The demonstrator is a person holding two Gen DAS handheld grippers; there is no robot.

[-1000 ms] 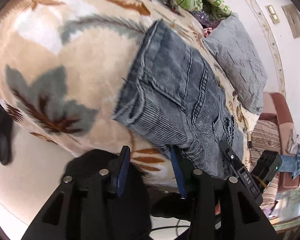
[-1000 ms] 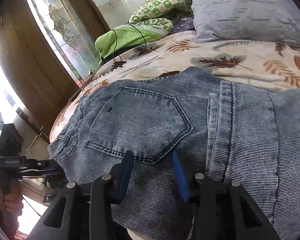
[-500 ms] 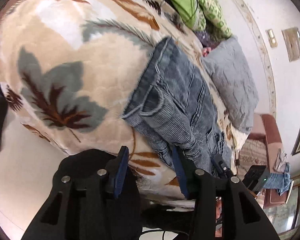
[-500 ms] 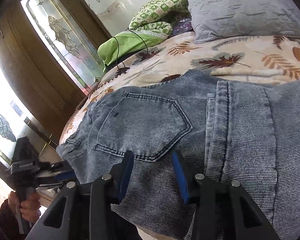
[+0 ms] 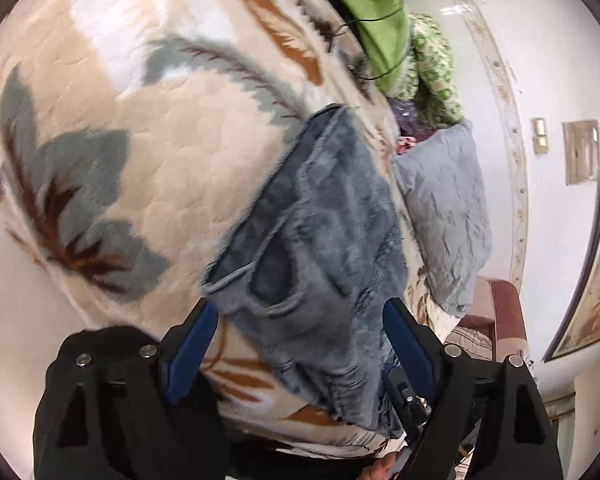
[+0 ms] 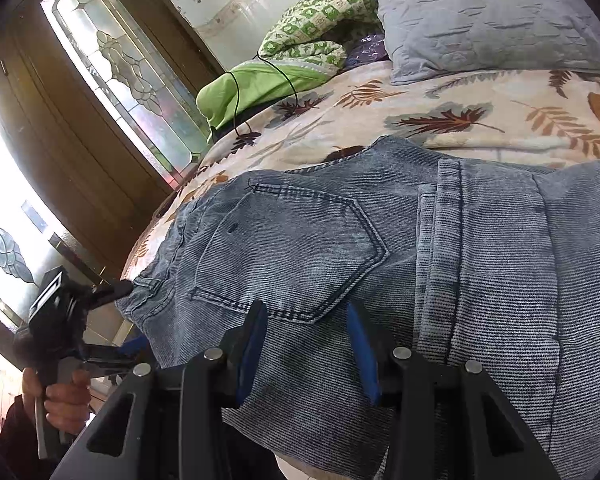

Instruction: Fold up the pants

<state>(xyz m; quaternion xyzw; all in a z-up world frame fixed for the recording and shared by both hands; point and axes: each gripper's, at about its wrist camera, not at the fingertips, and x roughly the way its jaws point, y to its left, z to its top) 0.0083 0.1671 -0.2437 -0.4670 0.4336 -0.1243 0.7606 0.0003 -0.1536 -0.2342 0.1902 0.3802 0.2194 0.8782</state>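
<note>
Fingers [image 5: 404,332] of the left gripper [image 5: 300,336], blue-padded, are spread wide apart, with a corner of the faded blue denim pants [image 5: 320,240] between them; whether they touch the cloth cannot be told. Those of the right gripper [image 6: 308,344] are also parted, hovering just over the pants [image 6: 380,264] below the stitched back pocket [image 6: 292,252], grasping nothing. The pants lie flat on the cream bedspread with brown and grey leaf print [image 6: 460,116], near the bed's edge. Beyond the pants sits a grey quilted pillow [image 6: 488,16], and beside that a bright green cloth bundle [image 6: 260,84]. Past the pants' waistband stands a brown wooden door with patterned glass [image 6: 128,76].
</note>
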